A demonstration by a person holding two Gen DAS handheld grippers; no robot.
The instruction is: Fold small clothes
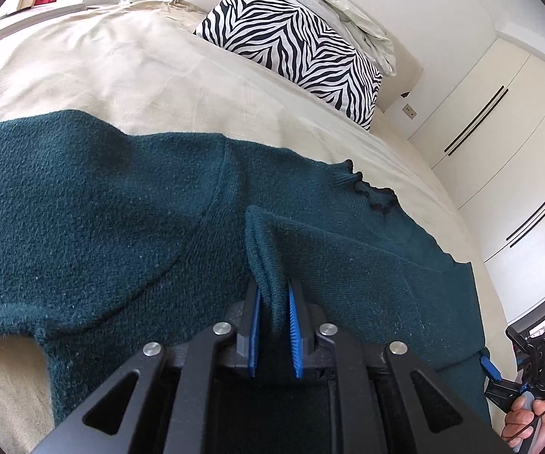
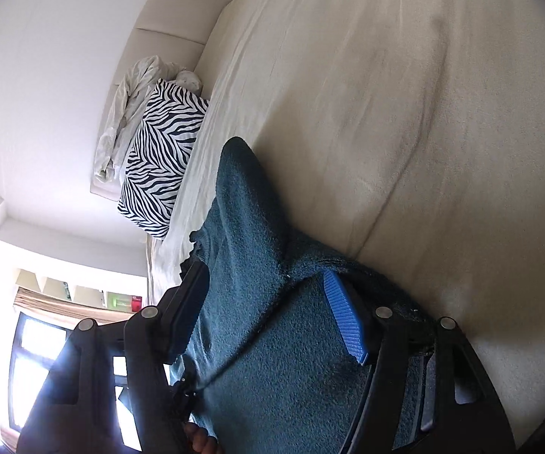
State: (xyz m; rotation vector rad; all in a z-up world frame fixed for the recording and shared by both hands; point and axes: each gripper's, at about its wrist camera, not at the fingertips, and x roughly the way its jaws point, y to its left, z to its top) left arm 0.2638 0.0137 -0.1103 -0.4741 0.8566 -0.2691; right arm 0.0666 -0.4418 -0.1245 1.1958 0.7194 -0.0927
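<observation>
- Where the left wrist view looks along its own fingers, the left gripper is pinched on a folded edge of the dark green sweater, the knit bunched upright between the two blue pads.
- Most of the sweater lies spread flat on the beige bed, reaching from the left edge of the view across to the right, with its ruffled neckline towards the far side.
- At the head of the bed a zebra-print pillow leans against a padded headboard, and a crumpled pale cloth sits behind the pillow.
- White wardrobe doors with long dark handles stand to the right of the bed.
- Low on the right edge of this view, the right gripper is in sight at the sweater's edge, held by the person's hand.
- From the right wrist view, the right gripper has its fingers well apart, with green sweater fabric lying between them; the blue pad on one side touches the knit.
- Part of the sweater rises in a hump ahead of the fingers, resting on the bed.
- The zebra-print pillow and pale cloth show at the left, with a bright window below them.
</observation>
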